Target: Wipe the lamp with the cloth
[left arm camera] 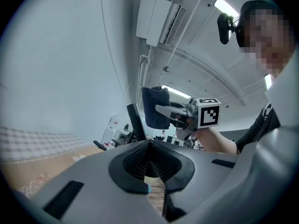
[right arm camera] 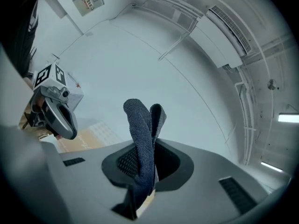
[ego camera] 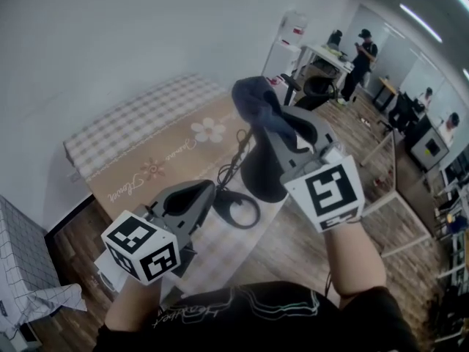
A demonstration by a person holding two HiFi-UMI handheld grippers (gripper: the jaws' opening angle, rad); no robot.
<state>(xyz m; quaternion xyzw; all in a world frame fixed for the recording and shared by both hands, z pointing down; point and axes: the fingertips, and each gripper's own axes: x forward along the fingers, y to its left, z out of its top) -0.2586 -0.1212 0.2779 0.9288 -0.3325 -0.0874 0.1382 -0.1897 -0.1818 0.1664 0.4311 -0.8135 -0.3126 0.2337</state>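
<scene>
Grey and two-jawed, the right gripper is raised over the counter, its jaws pinching a dark blue knitted cloth. A fold of the fabric stands up above the jaws and a tail hangs below them.

In the head view the cloth sits above and just behind a black desk lamp, which stands on the counter's near end below the right gripper. Whether cloth and lamp touch cannot be told from that view. In the left gripper view the cloth hangs just beside the lamp's thin black stem.

The left gripper, held lower and nearer the person, has its jaws pressed together with nothing between them. Its tips point toward a black ring-shaped part lying flat on the counter, with a thin dark cable looping away from it.

A tablecloth covers the counter, grey-and-white check along the far side and tan with pale flower prints nearer the lamp. The counter stands against a plain white wall on a wood-plank floor. A white air-conditioning unit is mounted high on the wall. Several people are at desks at the far end of the room.
</scene>
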